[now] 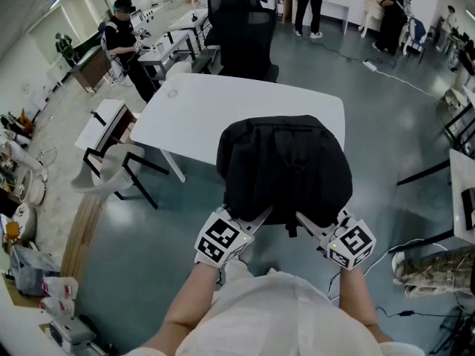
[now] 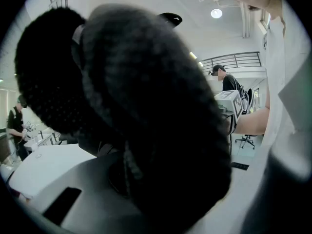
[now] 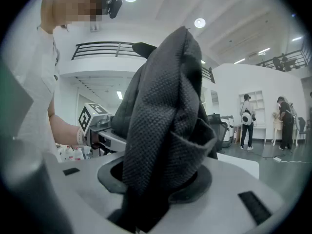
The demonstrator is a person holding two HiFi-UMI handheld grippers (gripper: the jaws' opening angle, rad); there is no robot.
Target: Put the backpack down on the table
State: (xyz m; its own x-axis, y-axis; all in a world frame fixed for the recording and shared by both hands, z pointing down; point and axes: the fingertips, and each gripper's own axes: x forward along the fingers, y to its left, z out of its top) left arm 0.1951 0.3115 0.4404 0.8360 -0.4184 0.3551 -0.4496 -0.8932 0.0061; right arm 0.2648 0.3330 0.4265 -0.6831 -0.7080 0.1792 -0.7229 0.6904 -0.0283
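Note:
A black backpack [image 1: 286,169] hangs in the air between me and the near edge of the white table [image 1: 223,113], part of it over the table's near right corner. My left gripper [image 1: 256,217] is shut on the backpack's near left side; its black fabric [image 2: 146,116] fills the left gripper view. My right gripper [image 1: 308,225] is shut on the near right side, and bunched black fabric [image 3: 165,126] rises out of its jaws. From the right gripper view the left gripper's marker cube [image 3: 91,117] shows beyond the fabric.
A black office chair [image 1: 241,32] stands at the table's far side. A white chair [image 1: 111,165] and other desks are to the left, with people working there [image 1: 122,39] and standing at the back [image 1: 308,2]. Cables cross the grey floor on the right.

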